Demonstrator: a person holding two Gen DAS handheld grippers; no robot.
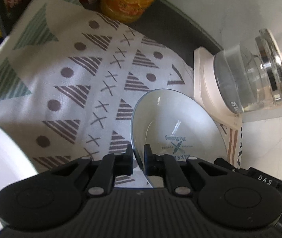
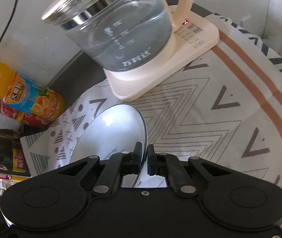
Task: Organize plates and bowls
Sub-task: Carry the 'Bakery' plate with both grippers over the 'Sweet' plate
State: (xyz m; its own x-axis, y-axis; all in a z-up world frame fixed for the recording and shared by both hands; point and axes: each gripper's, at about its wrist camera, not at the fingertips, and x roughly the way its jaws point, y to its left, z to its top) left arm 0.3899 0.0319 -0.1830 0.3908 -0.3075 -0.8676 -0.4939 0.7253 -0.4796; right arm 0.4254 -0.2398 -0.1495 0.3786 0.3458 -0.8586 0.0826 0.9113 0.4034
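Observation:
A white bowl (image 1: 176, 123) with a blue rim and a printed bakery logo is held tilted above the patterned cloth. My left gripper (image 1: 138, 158) is shut on its near rim. In the right wrist view the same bowl (image 2: 113, 130) shows from the other side, and my right gripper (image 2: 144, 154) is shut on its rim too. A second white dish (image 1: 0, 158) with blue printing lies at the lower left of the left wrist view, partly cut off.
A glass kettle (image 2: 121, 25) on a cream base (image 2: 180, 57) stands close behind the bowl; it also shows in the left wrist view (image 1: 254, 73). An orange juice bottle (image 2: 31, 97) and snack packets (image 2: 8, 154) lie at the left. Patterned cloths (image 1: 77, 91) cover the table.

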